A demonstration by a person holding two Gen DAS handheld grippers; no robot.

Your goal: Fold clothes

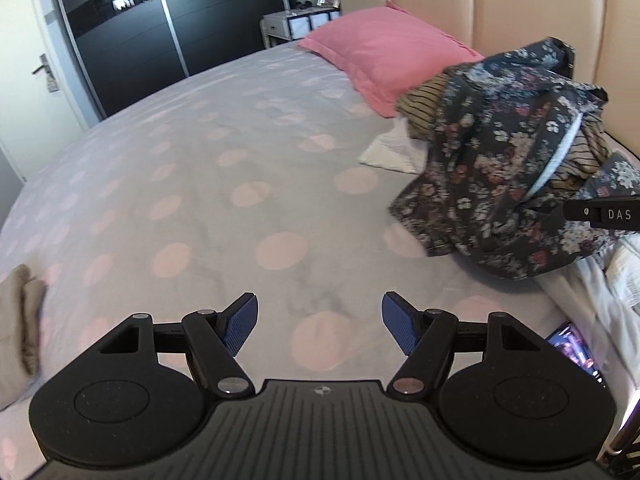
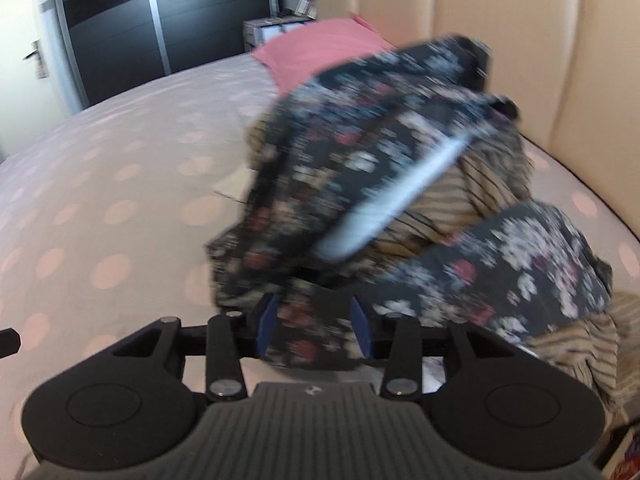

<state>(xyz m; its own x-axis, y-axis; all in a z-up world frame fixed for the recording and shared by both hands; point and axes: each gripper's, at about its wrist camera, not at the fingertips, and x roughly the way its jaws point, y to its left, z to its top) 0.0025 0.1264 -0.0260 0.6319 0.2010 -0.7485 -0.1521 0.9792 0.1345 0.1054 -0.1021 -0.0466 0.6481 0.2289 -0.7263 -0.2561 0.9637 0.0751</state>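
The dark floral-print garment [image 2: 360, 184], a crumpled blouse-like piece with red and white blossoms and a pale inner band, lies heaped on the right side of the bed, close to the cream padded headboard [image 1: 500, 4]. It is tangled over a tan striped garment [image 2: 452, 204], and a white cloth [image 1: 390, 152] pokes out from under the heap on the pillow side. In the right wrist view a fold of the floral fabric sits between the blue pads of the right gripper [image 2: 316, 328], but the jaws stand partly apart and the pads do not seem to press on the cloth; the blur there leaves a light touch possible. The left gripper [image 1: 318, 326] hangs with its jaws wide apart and nothing between them, over bare bedding well to the left of the heap.

Around them spreads the lilac duvet with pale pink dots [image 1: 180, 168], with a pink pillow [image 1: 388, 60] at the head and a folded beige cloth [image 1: 20, 320] at the near left edge. A black sliding wardrobe [image 1: 132, 28] fills the far wall.

The step in hand looks like pulling one garment from the pile, with no folding begun. Next, the floral piece probably needs a firm pinch at an edge, then lifting clear of the striped one and spreading flat on the open duvet, where the left gripper could take a second corner.
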